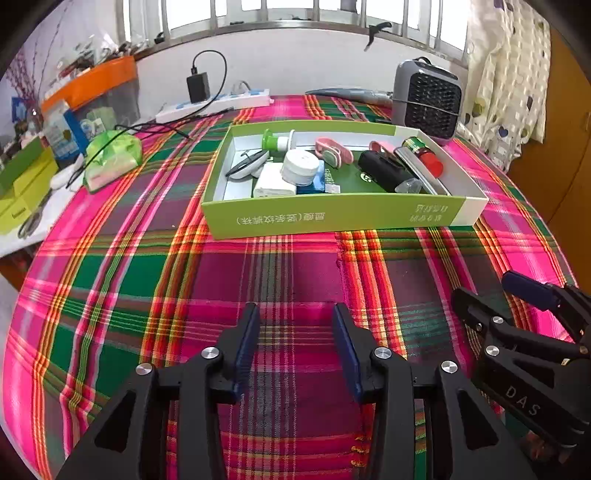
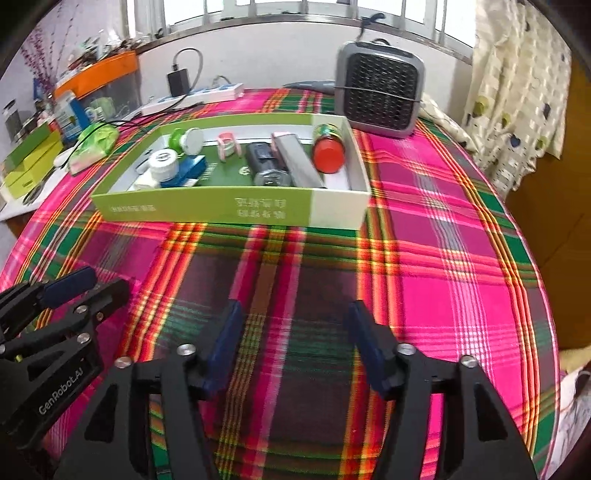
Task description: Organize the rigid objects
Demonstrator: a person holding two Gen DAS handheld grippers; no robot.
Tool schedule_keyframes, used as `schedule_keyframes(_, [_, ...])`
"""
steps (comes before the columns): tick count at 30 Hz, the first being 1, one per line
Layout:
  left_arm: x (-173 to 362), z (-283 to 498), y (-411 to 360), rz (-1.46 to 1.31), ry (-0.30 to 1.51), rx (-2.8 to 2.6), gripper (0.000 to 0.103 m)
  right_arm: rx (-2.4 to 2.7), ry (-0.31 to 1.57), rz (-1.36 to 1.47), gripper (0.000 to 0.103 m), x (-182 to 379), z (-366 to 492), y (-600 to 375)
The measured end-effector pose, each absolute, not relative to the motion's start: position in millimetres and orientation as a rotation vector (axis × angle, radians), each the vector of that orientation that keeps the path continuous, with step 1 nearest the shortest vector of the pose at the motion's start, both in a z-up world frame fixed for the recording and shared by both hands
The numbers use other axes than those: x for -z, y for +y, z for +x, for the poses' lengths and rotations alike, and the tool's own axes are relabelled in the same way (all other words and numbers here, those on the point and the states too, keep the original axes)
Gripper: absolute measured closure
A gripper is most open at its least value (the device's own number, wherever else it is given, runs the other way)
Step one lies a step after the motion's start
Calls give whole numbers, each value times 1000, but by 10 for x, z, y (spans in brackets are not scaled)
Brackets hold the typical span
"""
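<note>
Ahead of both tools, the green box is lying long-side-on across the table; left tool and right tool are hovering wide, empty, roughly equidistant.

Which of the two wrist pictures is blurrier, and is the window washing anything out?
Right wrist view: the plaid cloth smears near the right gripper. Left wrist view: sharper, green box print crisp. Both: the window blows out white, and straight edges bow.
</note>
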State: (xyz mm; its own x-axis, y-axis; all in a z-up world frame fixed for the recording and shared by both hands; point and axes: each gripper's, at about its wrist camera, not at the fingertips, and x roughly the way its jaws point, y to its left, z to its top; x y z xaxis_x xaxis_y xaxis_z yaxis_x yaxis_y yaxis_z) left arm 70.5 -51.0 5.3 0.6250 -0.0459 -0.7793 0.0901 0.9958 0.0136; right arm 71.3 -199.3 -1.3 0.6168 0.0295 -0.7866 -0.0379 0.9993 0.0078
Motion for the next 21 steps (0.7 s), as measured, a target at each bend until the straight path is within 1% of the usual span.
schedule_keyframes(1, [-53, 708, -508, 48, 891, 78, 63, -36, 907, -3, 38, 14, 716, -2009])
schedule_keyframes(3, [-50, 712, -497, 36, 888, 77, 59, -33, 906, -7, 38, 14, 712, -2008])
schedule_keyframes(21, [-48, 722, -537, 46, 886, 68, 59, -35, 906, -5, 38, 17, 715, -1993])
